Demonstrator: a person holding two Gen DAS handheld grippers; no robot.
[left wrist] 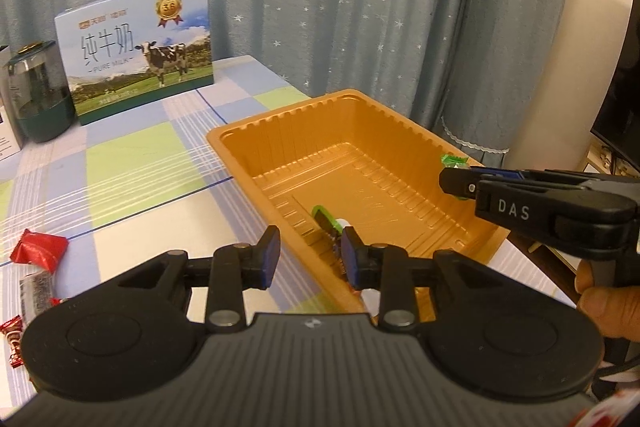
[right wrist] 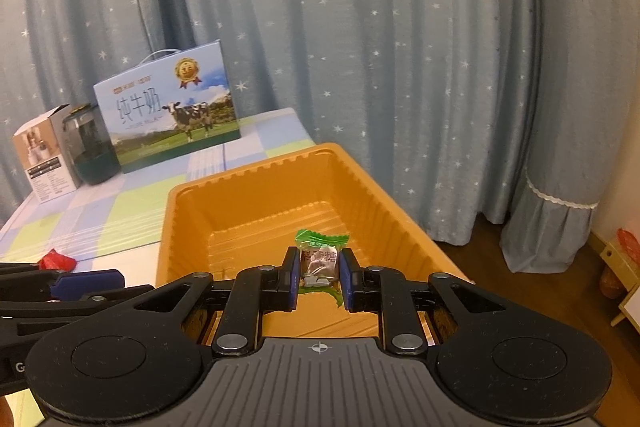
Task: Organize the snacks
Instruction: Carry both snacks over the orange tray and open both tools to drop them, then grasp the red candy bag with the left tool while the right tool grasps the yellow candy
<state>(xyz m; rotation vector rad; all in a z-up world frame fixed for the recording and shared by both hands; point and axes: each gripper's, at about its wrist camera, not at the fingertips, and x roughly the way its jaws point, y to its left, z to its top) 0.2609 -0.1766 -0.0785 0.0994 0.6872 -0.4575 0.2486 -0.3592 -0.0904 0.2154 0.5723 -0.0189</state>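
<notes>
An orange plastic tray (left wrist: 256,131) (right wrist: 240,203) sits on the checked tablecloth at the table's right end. My left gripper (left wrist: 311,257) hangs over its near left corner, open, with a clear gap between the blue pads. A green-wrapped candy (left wrist: 325,221) lies in the tray just beside the right fingertip, and neither pad presses on it. My right gripper (right wrist: 319,275) (left wrist: 454,185) is over the tray's right side, shut on another green-wrapped candy (right wrist: 320,259) (left wrist: 454,159). Red snack packs (left wrist: 40,249) (right wrist: 58,261) lie on the cloth to the left of the tray.
A blue milk carton box (left wrist: 140,55) (right wrist: 172,111), a dark green jar (left wrist: 38,95) and a small cardboard box (right wrist: 44,155) stand at the table's far side. Blue star curtains hang behind. A dark screen (left wrist: 624,87) is at the right. A person's hand (left wrist: 600,303) holds the right gripper.
</notes>
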